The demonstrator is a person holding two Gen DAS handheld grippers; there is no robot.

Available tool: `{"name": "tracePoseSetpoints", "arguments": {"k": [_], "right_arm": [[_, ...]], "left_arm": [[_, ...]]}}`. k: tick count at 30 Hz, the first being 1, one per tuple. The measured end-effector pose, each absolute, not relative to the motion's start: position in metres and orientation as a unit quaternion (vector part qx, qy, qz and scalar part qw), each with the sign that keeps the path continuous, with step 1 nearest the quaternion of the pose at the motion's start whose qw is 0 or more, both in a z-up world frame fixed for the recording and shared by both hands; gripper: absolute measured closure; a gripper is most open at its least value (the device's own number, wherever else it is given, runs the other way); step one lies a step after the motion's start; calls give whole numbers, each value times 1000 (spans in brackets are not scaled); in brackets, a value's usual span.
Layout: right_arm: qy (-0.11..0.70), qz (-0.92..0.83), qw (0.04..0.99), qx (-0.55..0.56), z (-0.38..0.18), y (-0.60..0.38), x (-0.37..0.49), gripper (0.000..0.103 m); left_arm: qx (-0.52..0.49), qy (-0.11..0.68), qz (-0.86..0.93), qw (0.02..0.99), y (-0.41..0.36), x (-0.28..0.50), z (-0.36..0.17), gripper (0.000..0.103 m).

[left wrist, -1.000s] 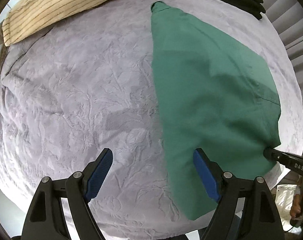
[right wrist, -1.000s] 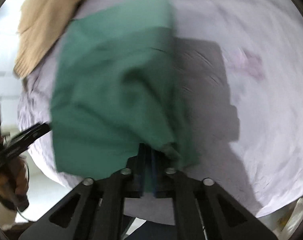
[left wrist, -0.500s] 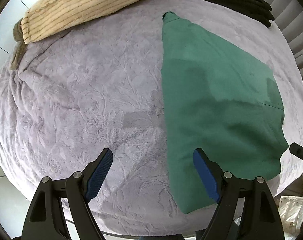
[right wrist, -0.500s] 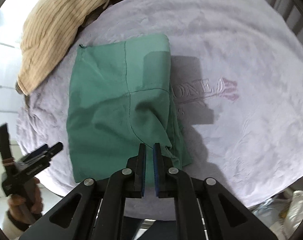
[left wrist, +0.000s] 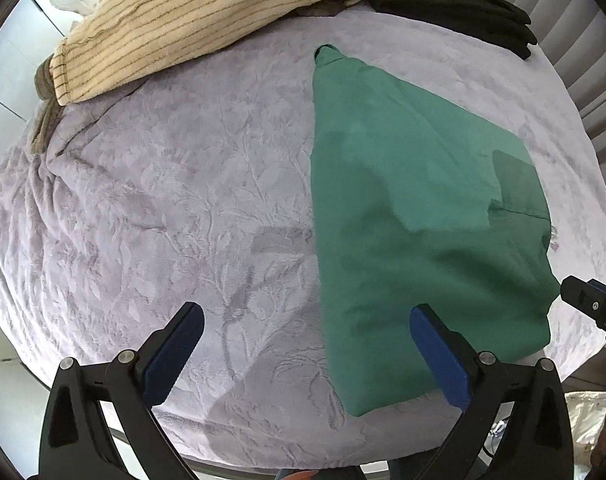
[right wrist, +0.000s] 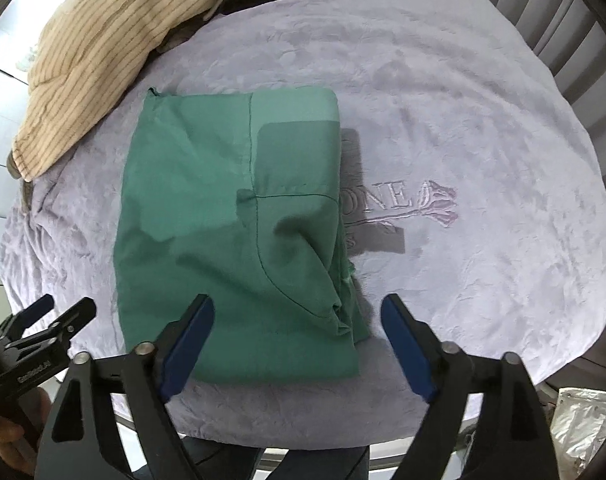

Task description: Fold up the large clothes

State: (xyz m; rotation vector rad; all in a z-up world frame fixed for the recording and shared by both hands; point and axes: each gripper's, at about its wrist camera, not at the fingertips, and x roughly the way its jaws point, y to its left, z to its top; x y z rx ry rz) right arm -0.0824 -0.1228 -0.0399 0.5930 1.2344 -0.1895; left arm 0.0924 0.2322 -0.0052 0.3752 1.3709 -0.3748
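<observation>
Right gripper (right wrist: 297, 322) was clamped on the green garment (right wrist: 231, 236) a second ago; it has let go and lifted, jaws opening wide, nothing between them. Left gripper (left wrist: 305, 330) jaws also opening, empty. Garment lies folded flat on the lavender blanket (right wrist: 483, 128).

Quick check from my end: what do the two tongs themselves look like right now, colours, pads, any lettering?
Both are alike: the left tongs and right tongs have black angular frames with triangular cut-outs and silver screw heads. Each finger carries a long blue textured pad. Seen from the right camera, the left tongs show small white lettering, too small to read.
</observation>
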Motion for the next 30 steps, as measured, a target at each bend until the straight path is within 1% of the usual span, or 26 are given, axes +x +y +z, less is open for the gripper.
{"name": "tracePoseSetpoints", "arguments": {"k": [2, 9, 30], "right_arm": [[570, -93, 771, 269, -39, -122, -82, 8], [564, -99, 776, 266, -33, -121, -83, 8], [569, -105, 778, 246, -28, -116, -84, 8]], "left_arm": [[167, 626, -167, 743, 233, 93, -4, 0], [153, 632, -160, 742, 235, 95, -3, 0], [162, 629, -165, 742, 231, 91, -2, 0]]}}
